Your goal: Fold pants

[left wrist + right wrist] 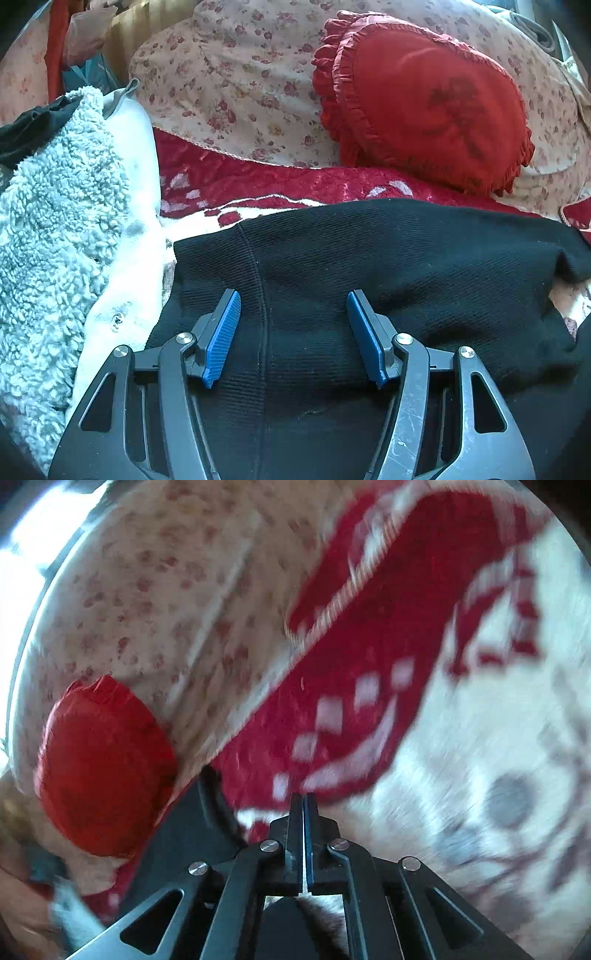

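Left gripper (293, 306) is hovering released over the black pants (369, 266) lying on the red-and-white blanket (258, 192), right gripper (303, 801) is sitting clenched on nothing beside them, so likely mid-fold, next needing a pinch on an edge.

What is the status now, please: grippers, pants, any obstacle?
Left gripper open above black pants. Right gripper shut, holding nothing. Fleece pile crowds pants' left edge.
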{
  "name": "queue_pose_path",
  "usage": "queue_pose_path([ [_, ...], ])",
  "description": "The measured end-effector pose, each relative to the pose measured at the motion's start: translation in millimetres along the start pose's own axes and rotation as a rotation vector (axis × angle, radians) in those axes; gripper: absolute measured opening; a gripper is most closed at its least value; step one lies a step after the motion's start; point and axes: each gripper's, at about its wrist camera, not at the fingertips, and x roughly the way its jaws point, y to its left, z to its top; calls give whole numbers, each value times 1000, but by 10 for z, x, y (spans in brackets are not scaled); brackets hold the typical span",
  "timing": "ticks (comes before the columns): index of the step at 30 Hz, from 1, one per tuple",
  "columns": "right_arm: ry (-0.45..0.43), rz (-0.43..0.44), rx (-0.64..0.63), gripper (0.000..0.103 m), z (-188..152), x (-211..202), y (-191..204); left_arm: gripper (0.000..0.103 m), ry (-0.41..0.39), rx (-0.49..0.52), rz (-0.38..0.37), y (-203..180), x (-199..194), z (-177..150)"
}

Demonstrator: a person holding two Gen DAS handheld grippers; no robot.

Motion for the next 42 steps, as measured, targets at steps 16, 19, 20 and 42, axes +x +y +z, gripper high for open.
queue_pose_path([
  [16, 171, -147, -539, 2, -467, 493, 789, 69, 51, -89, -86, 155, 45, 66],
  [19, 166, -152, -543, 2, -450, 529, 823, 69, 84, -75, -141, 202, 10, 111],
  [20, 161, -151, -547, 2, -453, 530, 823, 69, 103, -68, -190, 261, -26, 143],
  [42, 139, -145, -595, 2, -511, 538, 816, 63, 206, 292, -360, 852, 389, 482],
])
